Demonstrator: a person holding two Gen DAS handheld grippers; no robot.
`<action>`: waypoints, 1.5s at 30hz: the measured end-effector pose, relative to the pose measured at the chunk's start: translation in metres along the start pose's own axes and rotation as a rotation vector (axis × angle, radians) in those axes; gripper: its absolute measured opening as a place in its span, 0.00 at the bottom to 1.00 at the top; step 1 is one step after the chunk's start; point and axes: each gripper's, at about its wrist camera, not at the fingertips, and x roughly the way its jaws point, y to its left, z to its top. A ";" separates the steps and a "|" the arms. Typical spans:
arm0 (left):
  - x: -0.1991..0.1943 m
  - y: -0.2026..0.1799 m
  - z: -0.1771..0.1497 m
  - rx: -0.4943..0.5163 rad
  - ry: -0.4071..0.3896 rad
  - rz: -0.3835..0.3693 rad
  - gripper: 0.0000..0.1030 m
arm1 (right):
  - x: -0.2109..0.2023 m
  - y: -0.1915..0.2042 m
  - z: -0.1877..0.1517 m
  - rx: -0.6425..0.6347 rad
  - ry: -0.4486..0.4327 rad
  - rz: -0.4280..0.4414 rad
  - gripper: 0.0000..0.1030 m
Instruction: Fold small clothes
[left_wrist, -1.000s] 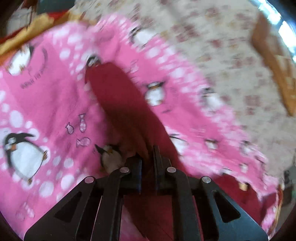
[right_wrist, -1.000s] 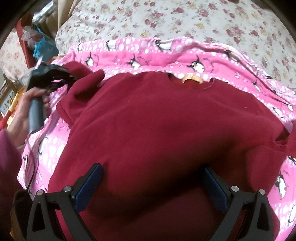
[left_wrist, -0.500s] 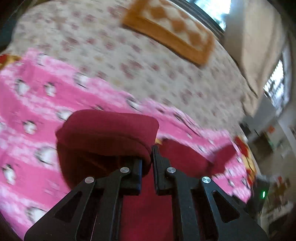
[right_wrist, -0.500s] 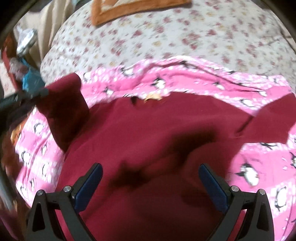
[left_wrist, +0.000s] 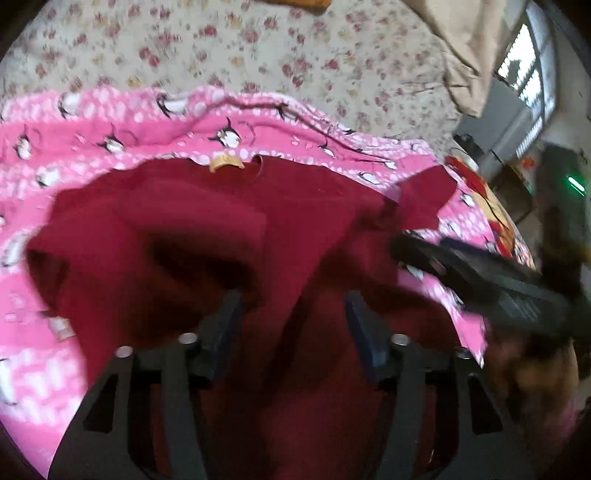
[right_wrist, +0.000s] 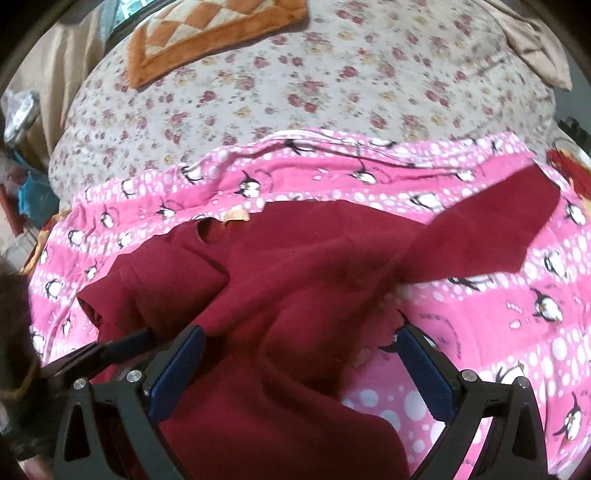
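Indoor light soft, fairly dim, colours muddy. Daylight from window (left_wrist: 532, 77) far up-right of left tongs (left_wrist: 293, 321), panes blown out white. Dark shadow on maroon garment (left_wrist: 207, 236) just ahead of left tongs. Left view motion-smeared, right tongs (left_wrist: 480, 273) a blurred streak. Right view sharper, mild smear. Fisheye bends edges; black vignette in corners.

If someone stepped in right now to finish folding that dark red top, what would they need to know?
Left gripper: jaws have just been opening, nothing clamped, hovering over the dark red fleece sweatshirt.
Right gripper: open, empty, above the sweatshirt's lower part.
The sweatshirt lies on the pink penguin-print blanket, neck away from you.
Done: left sleeve folded in over the body.
Left: right sleeve, spread out on the blanket, then the body folds.
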 end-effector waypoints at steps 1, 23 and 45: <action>-0.017 0.007 -0.006 0.016 -0.027 0.058 0.68 | 0.000 0.005 0.001 -0.015 -0.003 0.007 1.00; -0.008 0.137 -0.027 -0.244 -0.048 0.606 0.69 | 0.071 0.088 0.026 -0.244 0.069 0.124 0.23; -0.044 0.139 -0.047 -0.323 -0.083 0.582 0.69 | 0.014 -0.046 0.026 0.215 -0.020 0.165 0.75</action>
